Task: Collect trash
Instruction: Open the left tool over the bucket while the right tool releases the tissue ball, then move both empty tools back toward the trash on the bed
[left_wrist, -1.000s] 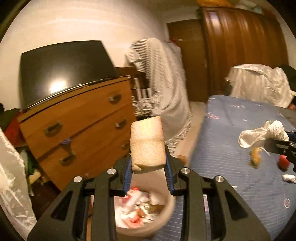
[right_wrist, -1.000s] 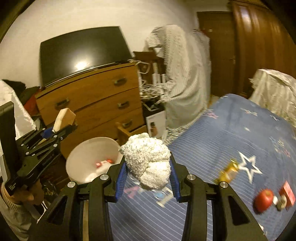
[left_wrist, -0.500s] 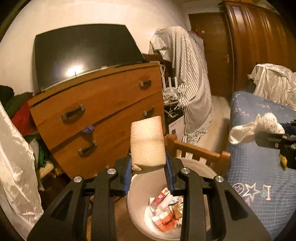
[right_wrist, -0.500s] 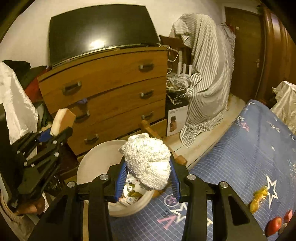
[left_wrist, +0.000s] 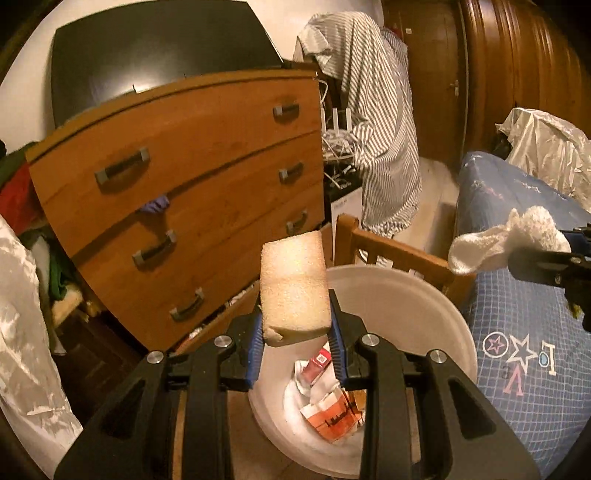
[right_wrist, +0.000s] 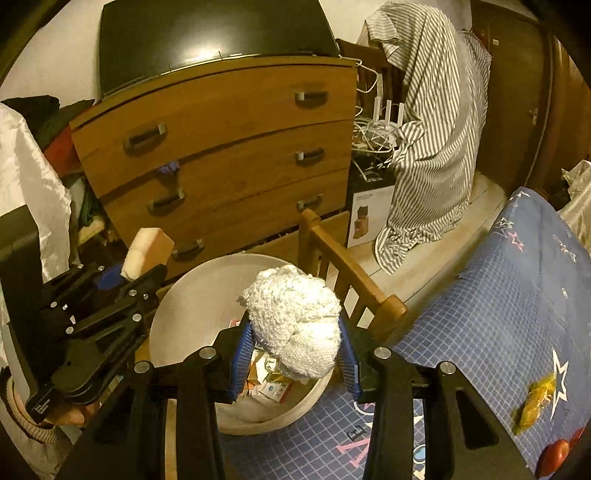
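Observation:
My left gripper (left_wrist: 295, 332) is shut on a pale foam block (left_wrist: 293, 284) and holds it above the near rim of a white round bin (left_wrist: 406, 295). Red and white wrappers (left_wrist: 328, 402) lie in the bin. My right gripper (right_wrist: 295, 350) is shut on a crumpled white paper wad (right_wrist: 295, 317) and holds it over the same bin (right_wrist: 192, 295). In the right wrist view the left gripper (right_wrist: 125, 273) stands at the bin's left side. In the left wrist view the wad (left_wrist: 506, 243) shows at the right.
A wooden chest of drawers (right_wrist: 221, 147) with a dark TV (right_wrist: 207, 33) on top stands behind the bin. A wooden bed frame post (right_wrist: 354, 277) borders the bin. A yellow wrapper (right_wrist: 535, 402) and a red object (right_wrist: 554, 454) lie on the blue bedspread (right_wrist: 498, 314).
Both grippers have moved from over the bed to the bin, each still holding its item. The bin now lies directly under both.

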